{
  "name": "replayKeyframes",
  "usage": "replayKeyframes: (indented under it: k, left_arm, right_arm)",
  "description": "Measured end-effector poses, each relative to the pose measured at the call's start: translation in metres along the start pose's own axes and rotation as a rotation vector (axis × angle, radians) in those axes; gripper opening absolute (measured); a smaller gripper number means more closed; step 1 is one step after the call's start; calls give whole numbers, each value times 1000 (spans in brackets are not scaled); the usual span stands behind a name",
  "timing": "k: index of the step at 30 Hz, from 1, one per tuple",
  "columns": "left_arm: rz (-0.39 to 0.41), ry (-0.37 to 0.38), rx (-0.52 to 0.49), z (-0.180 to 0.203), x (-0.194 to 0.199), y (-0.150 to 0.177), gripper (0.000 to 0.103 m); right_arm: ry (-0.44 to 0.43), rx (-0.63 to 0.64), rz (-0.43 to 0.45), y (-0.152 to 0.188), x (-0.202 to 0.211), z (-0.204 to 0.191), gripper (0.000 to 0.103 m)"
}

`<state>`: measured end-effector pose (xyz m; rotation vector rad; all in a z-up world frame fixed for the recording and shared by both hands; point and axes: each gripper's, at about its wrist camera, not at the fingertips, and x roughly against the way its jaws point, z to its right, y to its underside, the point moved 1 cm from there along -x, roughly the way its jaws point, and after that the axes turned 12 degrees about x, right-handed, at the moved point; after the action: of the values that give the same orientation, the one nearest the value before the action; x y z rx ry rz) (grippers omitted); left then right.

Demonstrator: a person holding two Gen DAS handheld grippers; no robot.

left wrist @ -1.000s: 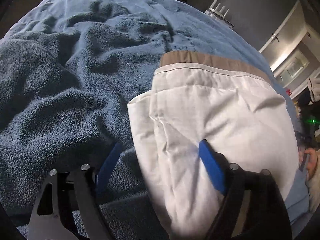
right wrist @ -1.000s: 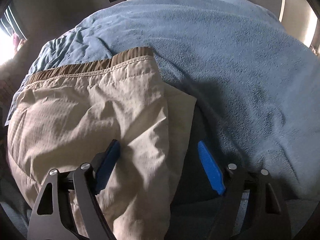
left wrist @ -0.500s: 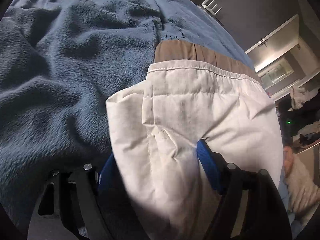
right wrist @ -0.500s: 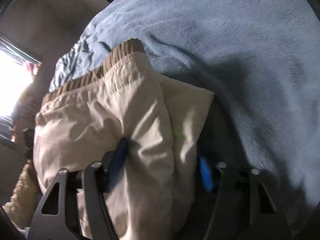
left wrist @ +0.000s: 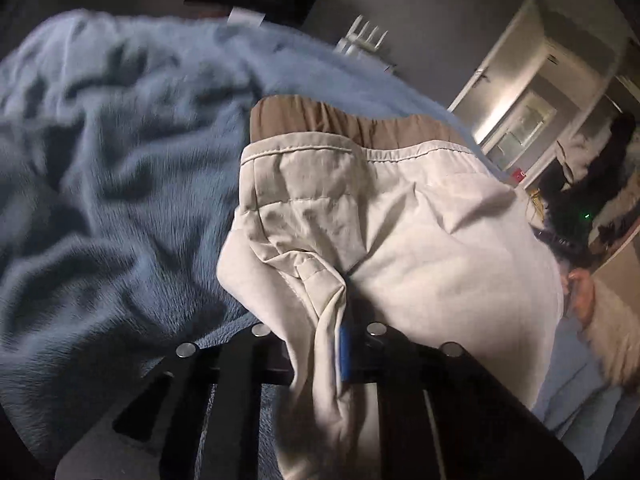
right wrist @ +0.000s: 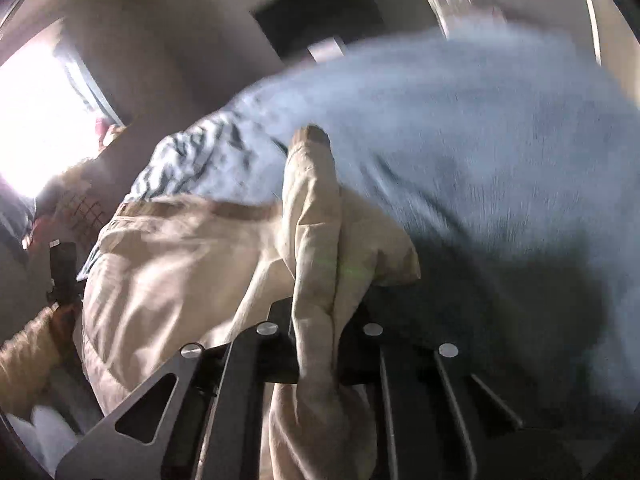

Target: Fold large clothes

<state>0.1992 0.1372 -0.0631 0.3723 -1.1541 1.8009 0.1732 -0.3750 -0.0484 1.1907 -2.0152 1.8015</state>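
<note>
Folded beige trousers (left wrist: 420,240) with a brown waistband (left wrist: 340,120) lie on a blue fleece blanket (left wrist: 100,200). My left gripper (left wrist: 332,344) is shut on the near left edge of the trousers; the cloth bunches over its blue pads. In the right wrist view the trousers (right wrist: 180,272) show again, and my right gripper (right wrist: 320,332) is shut on a raised fold of their near right edge. The cloth hides both grippers' fingertips.
The blanket (right wrist: 480,140) covers a bed. A person's sleeve and hand (left wrist: 592,300) are at the right, also at the left of the right wrist view (right wrist: 28,356). A doorway (left wrist: 520,120) and a bright window (right wrist: 36,112) lie beyond.
Both grippers have closed from open onto the near edge of the trousers. The cloth has bunched and lifted between the jaws, and both views are blurred by motion.
</note>
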Motion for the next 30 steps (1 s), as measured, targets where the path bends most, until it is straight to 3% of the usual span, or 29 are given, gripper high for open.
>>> replayKeyframes:
  k: [6,10,12,17,20,22,25,27,28,30]
  left_arm:
    - [146,-1,-64,30,30,-47,12]
    - [163,-34,-37,23,19,-92,13]
    - [142,-86,-26,13,6,-103,13]
    - [80,-206,12,-24,-33,-120,13]
    - [44,-206,15,-35,-47,-120,13]
    - [15,-234,-16,-33,-60,-116,15]
    - [28,-249,36,-37,-57,-115,26]
    - [52,-267,49,-35,-46,-113,47]
    - [73,-274,40,-30,-36,-111,52]
    - [121,-263,-5,-15,-18,-103,65]
  right_arm:
    - [71,107,153,-47,26,-17,6]
    - [94,67,222,-86,6,1,7]
    - [102,13,211,-100,-19,16,7]
    - [175,-146,61,-103,-89,73,8]
    - [187,-232,-4,-95,-119,99,15]
    - [214,-262,-59,-88,-134,110,28]
    - [246,-314,-38,-84,-122,112,44]
    - [314,-296,-30,-85,-105,104,53]
    - [374,-258,-24,-86,-91,95,60]
    - [422,-179,-5,-80,-68,71,66]
